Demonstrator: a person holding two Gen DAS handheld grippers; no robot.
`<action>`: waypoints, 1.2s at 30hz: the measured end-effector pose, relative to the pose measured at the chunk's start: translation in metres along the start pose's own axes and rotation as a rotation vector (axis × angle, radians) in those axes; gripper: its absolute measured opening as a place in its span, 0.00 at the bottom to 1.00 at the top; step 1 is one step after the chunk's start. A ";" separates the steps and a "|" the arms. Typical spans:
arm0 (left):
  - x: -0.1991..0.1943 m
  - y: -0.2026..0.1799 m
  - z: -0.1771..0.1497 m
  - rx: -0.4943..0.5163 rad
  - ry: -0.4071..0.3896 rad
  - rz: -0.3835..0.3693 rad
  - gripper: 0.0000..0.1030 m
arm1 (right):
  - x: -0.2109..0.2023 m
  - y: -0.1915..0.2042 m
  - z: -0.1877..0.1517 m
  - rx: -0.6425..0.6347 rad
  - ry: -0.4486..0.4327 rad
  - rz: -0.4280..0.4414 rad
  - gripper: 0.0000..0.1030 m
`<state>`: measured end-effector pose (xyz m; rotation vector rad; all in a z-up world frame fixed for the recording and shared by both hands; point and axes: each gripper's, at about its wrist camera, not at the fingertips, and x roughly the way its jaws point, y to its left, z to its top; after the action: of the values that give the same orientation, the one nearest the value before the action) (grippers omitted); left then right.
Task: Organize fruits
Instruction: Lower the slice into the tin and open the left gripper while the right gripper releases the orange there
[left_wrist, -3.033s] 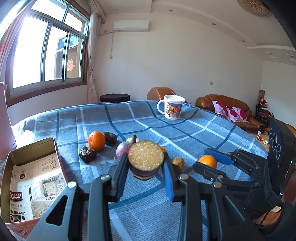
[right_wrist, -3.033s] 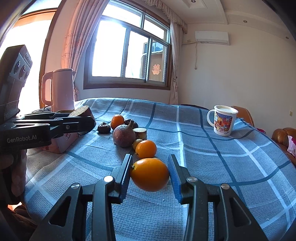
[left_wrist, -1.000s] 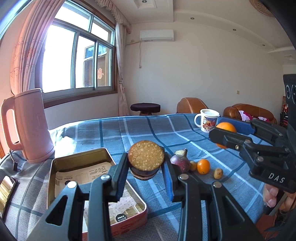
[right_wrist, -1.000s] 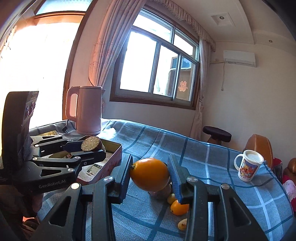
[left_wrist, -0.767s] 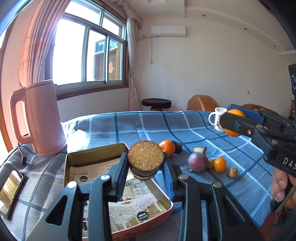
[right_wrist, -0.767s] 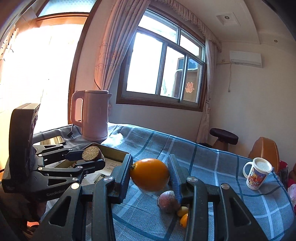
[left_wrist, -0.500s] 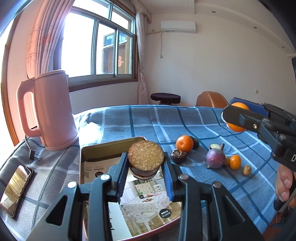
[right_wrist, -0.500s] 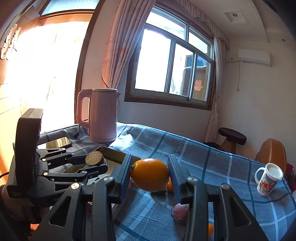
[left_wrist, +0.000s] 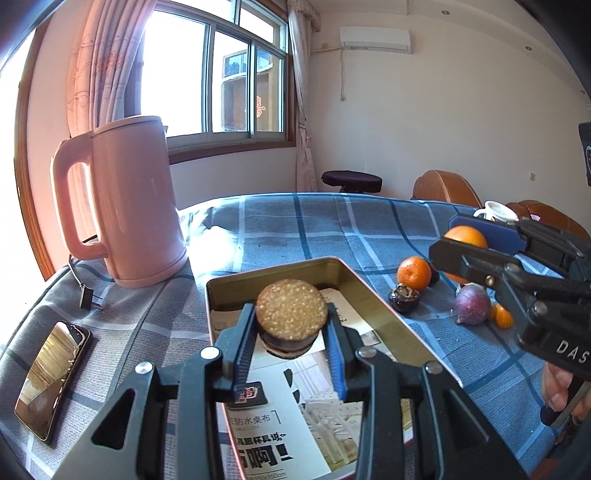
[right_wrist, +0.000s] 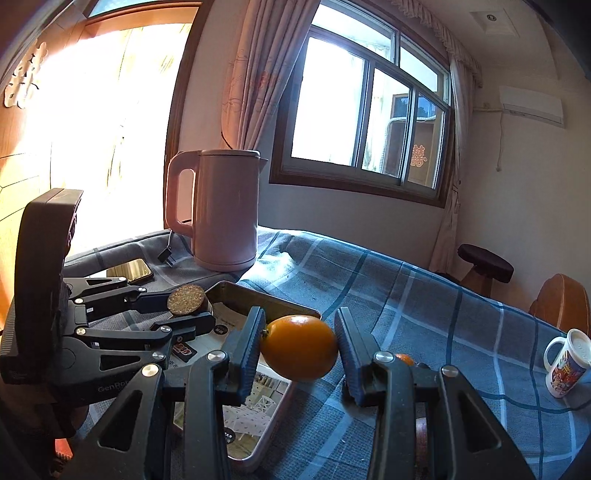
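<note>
Clamped mid-frame: left gripper (left_wrist: 291, 332) on halved brown kiwi (left_wrist: 291, 314), right gripper (right_wrist: 300, 347) on smooth round orange (right_wrist: 300, 348), either liable to slip beside rectangular gold tin (left_wrist: 373, 295).

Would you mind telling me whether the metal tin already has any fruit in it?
No fruit shows inside. The tin holds only printed paper; the halved fruit is gripped above it by the left gripper.

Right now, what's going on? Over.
Left gripper shut on cut fruit, over tin. Right gripper shut on orange. Nothing blocking.
</note>
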<state>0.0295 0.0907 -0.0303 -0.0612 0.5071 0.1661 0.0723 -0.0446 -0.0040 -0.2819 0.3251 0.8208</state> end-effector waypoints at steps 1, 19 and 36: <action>0.002 0.001 0.000 0.000 0.006 0.003 0.35 | 0.003 0.000 -0.001 0.004 0.006 0.004 0.40; 0.018 0.017 -0.005 -0.011 0.091 0.008 0.35 | 0.041 0.007 -0.022 0.047 0.116 0.063 0.40; 0.030 0.018 -0.006 -0.020 0.155 -0.009 0.36 | 0.063 0.020 -0.026 0.000 0.215 0.070 0.40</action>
<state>0.0496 0.1124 -0.0508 -0.0966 0.6601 0.1584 0.0930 0.0012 -0.0549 -0.3613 0.5392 0.8611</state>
